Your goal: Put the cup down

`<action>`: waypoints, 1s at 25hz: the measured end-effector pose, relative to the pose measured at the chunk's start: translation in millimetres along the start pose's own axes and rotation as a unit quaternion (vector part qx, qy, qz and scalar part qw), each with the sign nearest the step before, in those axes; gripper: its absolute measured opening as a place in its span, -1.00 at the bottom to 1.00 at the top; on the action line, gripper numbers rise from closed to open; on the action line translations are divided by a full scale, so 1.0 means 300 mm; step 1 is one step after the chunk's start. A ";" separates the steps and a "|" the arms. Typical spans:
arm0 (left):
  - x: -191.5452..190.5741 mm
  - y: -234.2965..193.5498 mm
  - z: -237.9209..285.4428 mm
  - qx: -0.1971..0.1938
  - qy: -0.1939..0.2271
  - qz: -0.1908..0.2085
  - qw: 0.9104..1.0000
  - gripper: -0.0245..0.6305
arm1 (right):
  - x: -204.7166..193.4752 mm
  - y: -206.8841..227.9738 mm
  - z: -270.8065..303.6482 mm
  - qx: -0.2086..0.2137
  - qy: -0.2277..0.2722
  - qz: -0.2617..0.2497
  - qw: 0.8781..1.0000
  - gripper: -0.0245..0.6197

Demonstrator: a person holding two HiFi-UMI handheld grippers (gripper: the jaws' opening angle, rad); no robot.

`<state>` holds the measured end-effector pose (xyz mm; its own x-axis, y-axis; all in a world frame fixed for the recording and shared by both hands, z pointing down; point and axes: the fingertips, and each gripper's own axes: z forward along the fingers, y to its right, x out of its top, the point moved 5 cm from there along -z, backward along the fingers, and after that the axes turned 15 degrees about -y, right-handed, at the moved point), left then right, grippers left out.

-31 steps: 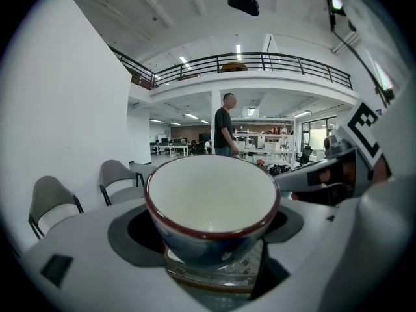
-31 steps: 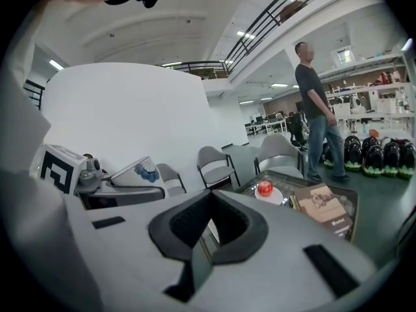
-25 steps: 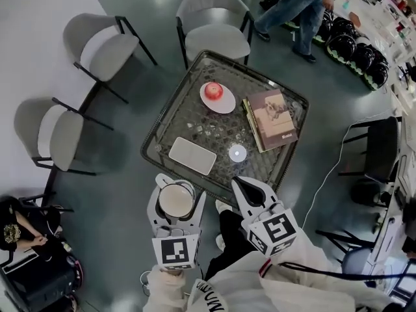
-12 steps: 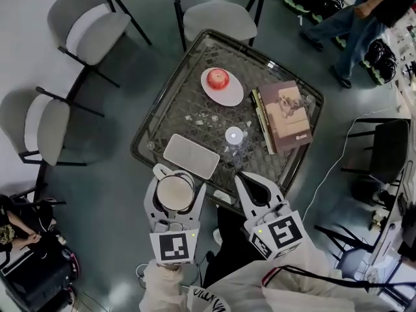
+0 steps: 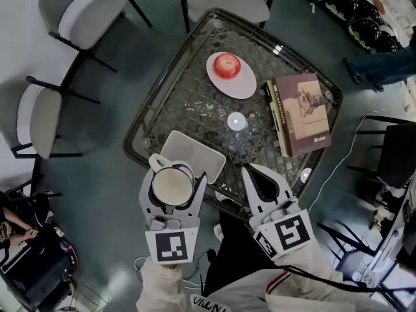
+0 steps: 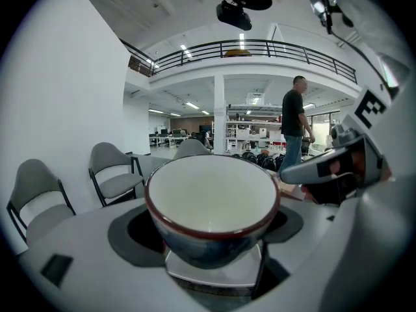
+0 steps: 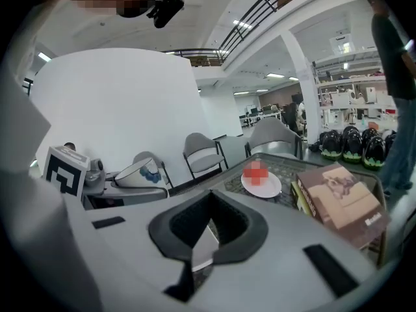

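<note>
empty cup [image 5: 172,186] in left gripper [image 5: 175,171]

Book [image 5: 302,112] cover print too small, illegible

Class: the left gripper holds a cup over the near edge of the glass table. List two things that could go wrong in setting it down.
1. The cup hangs over the near corner of the tray by the edge of the table; lowered here, it might catch the tray rim and tip.
2. The top is glass, so a hard landing could chip it.
</note>
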<state>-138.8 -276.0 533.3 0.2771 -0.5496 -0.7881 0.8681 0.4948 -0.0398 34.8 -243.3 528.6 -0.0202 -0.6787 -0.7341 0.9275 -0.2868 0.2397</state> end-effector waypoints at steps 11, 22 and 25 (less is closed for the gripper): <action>-0.068 -0.052 0.113 0.005 -0.007 -0.017 1.000 0.34 | -0.023 0.050 0.133 -0.005 0.004 0.003 1.000 -0.91; -0.112 -0.075 0.181 0.015 -0.012 -0.017 1.000 0.34 | -0.070 0.086 0.186 -0.014 -0.010 0.013 1.000 -0.91; -0.119 -0.081 0.209 0.015 -0.011 -0.015 1.000 0.34 | -0.075 0.093 0.201 -0.011 -0.013 0.016 1.000 -0.91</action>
<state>-144.1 -310.6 600.9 0.2601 -0.5781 -0.7734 0.8879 0.4579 -0.0437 38.5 -276.8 590.2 -0.0005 -0.7048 -0.7094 0.9362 -0.2497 0.2475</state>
